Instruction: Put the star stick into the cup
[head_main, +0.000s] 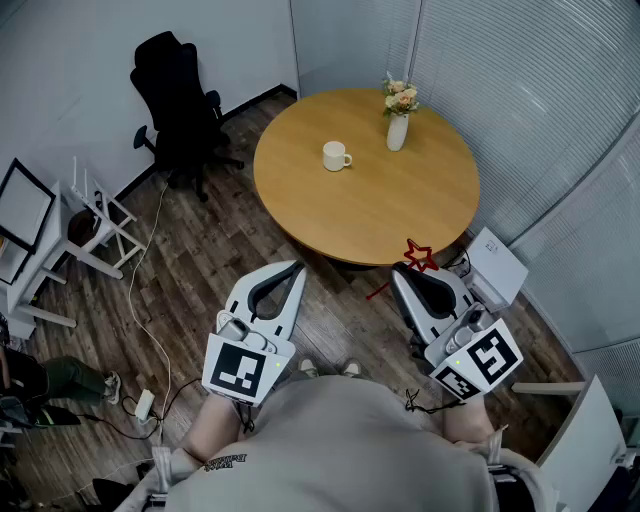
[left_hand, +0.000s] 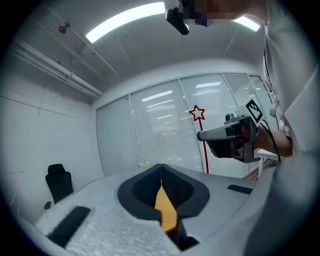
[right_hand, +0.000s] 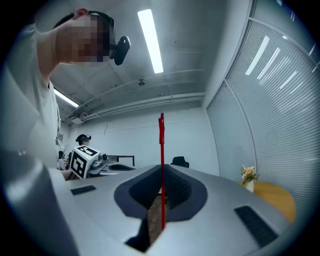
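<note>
Right gripper (head_main: 404, 272) clamped on star stick (head_main: 419, 256), shaft below star; probably light, thin, prone to pivot; left gripper (head_main: 296, 266) jaws together, empty; cup (head_main: 335, 156) well apart.

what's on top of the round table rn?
A white cup and a vase of flowers stand on the table, apart. The star stick, shut in the right gripper, overlaps the near edge and covers a small bit there.

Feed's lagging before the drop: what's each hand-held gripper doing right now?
Left hand-held gripper: closed, empty.
Right hand-held gripper: closed on the star stick.
</note>
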